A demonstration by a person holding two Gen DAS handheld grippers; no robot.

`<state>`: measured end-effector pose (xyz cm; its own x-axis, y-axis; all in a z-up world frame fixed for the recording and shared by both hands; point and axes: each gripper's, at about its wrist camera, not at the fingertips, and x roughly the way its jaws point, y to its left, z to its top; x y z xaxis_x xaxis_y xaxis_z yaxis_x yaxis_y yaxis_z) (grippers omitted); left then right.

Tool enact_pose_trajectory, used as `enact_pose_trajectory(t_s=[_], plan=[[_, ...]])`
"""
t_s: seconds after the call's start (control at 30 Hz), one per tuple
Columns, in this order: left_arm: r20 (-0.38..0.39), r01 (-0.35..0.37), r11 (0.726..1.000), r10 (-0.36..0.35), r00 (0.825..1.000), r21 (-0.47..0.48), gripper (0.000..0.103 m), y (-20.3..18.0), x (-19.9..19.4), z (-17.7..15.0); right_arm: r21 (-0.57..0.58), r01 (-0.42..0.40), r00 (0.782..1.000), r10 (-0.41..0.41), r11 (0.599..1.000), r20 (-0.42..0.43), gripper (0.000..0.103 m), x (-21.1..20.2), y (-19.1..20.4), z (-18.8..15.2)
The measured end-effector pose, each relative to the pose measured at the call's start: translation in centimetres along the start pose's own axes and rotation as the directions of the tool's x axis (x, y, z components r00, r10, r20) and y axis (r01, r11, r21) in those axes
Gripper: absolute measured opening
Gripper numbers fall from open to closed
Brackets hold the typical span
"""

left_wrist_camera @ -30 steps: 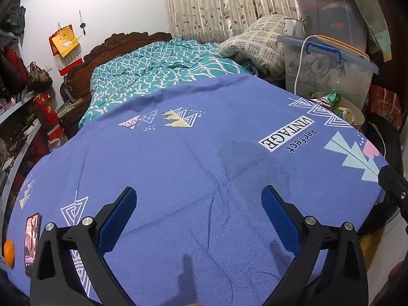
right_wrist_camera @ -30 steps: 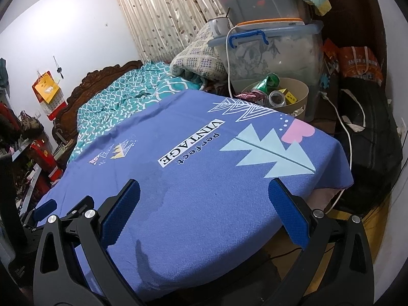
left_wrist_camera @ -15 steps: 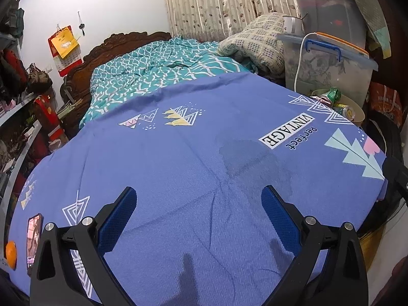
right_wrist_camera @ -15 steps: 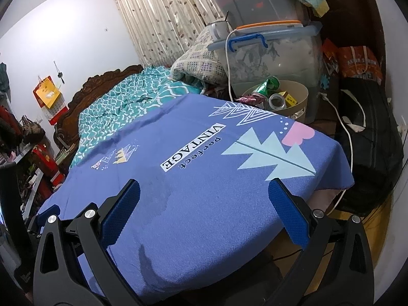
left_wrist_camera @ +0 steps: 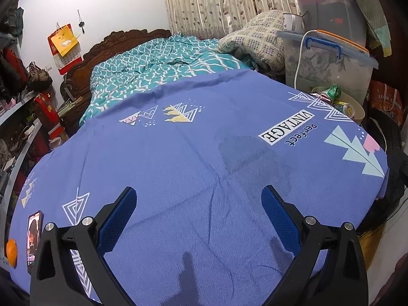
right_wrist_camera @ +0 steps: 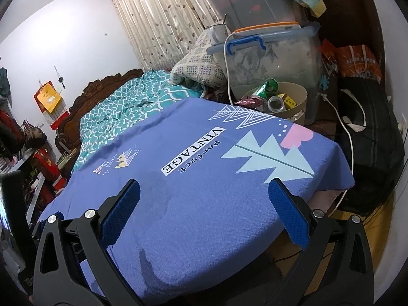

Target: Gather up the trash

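A round beige trash bin (right_wrist_camera: pixel 301 96) stands past the far right corner of the blue patterned cloth (right_wrist_camera: pixel 204 178); it holds a green can (right_wrist_camera: pixel 266 87), a clear jar, a yellow box and wrappers. The same bin (left_wrist_camera: pixel 355 105) shows at the right of the left wrist view. My left gripper (left_wrist_camera: pixel 199 201) hovers open over the cloth near a dark damp patch (left_wrist_camera: pixel 252 158), nothing between its blue pads. My right gripper (right_wrist_camera: pixel 204 199) is open and empty above the cloth's near right part, well short of the bin.
A phone (left_wrist_camera: pixel 34 232) and an orange (left_wrist_camera: pixel 11 252) lie at the cloth's left edge. Stacked clear storage boxes (right_wrist_camera: pixel 270 56), a white cable (right_wrist_camera: pixel 344 125), a dark bag (right_wrist_camera: pixel 374 137), a teal bed (left_wrist_camera: pixel 158 66) and cluttered shelves (left_wrist_camera: pixel 17 107) surround the cloth.
Both views have shifted slightly; the left gripper drew back a little from the cloth and the right one rose slightly. Both grippers stay open and empty.
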<state>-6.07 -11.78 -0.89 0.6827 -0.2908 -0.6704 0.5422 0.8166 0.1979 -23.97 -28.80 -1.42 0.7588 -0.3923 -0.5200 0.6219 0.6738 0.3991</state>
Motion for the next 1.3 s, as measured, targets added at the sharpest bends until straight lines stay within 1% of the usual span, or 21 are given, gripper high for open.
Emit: enact_pose_trajectory(t_s=[0.13,0.23,0.37,0.5,0.53,0.63,0.8,0.97,1.13,1.3], plan=[[-0.013,0.009,1.000,-0.009,1.000,-0.011,0.094,0.3,0.3,0.0,0.000,0.002,1.000,-0.002,1.000,0.016,0.100,-0.4,0.0,0.4],[-0.006,0.010,1.000,-0.010,1.000,-0.008,0.094,0.3,0.2,-0.1,0.016,0.010,0.999,-0.011,1.000,0.037,0.100,-1.2,-0.4,0.7],[0.026,0.027,1.000,-0.027,0.999,-0.006,0.094,0.3,-0.6,0.4,0.021,0.006,0.998,-0.008,1.000,0.058,0.100,-1.8,-0.5,1.1],[0.086,0.056,0.998,-0.055,0.995,-0.008,0.094,0.6,-2.1,1.7,-0.008,-0.011,0.996,0.011,1.000,0.087,0.100,-2.4,0.4,2.3],[0.115,0.067,0.998,-0.066,0.991,-0.009,0.094,0.7,-2.8,2.2,-0.016,-0.013,0.995,0.014,1.000,0.098,0.100,-2.7,0.6,2.6],[0.164,0.092,0.996,-0.090,0.982,-0.007,0.094,0.7,-4.3,3.2,-0.016,-0.017,0.988,0.019,1.000,0.154,0.100,-4.3,0.9,3.6],[0.240,0.154,0.988,-0.151,0.959,0.007,0.094,0.5,-6.3,5.4,-0.012,-0.026,0.979,0.028,1.000,0.202,0.100,-6.7,1.1,4.8],[0.311,0.150,0.989,-0.145,0.939,0.009,0.094,0.3,-8.3,7.4,-0.038,0.009,0.968,0.001,0.999,0.249,0.100,-8.4,1.2,5.7],[0.325,0.160,0.987,-0.157,0.933,0.018,0.094,-0.5,-8.8,8.4,-0.054,0.014,0.967,0.000,0.998,0.257,0.100,-8.8,1.8,5.8],[0.323,0.144,0.989,-0.147,0.935,0.036,0.095,-1.2,-8.7,8.3,-0.071,0.013,0.959,0.007,0.997,0.283,0.100,-9.0,2.6,5.8]])
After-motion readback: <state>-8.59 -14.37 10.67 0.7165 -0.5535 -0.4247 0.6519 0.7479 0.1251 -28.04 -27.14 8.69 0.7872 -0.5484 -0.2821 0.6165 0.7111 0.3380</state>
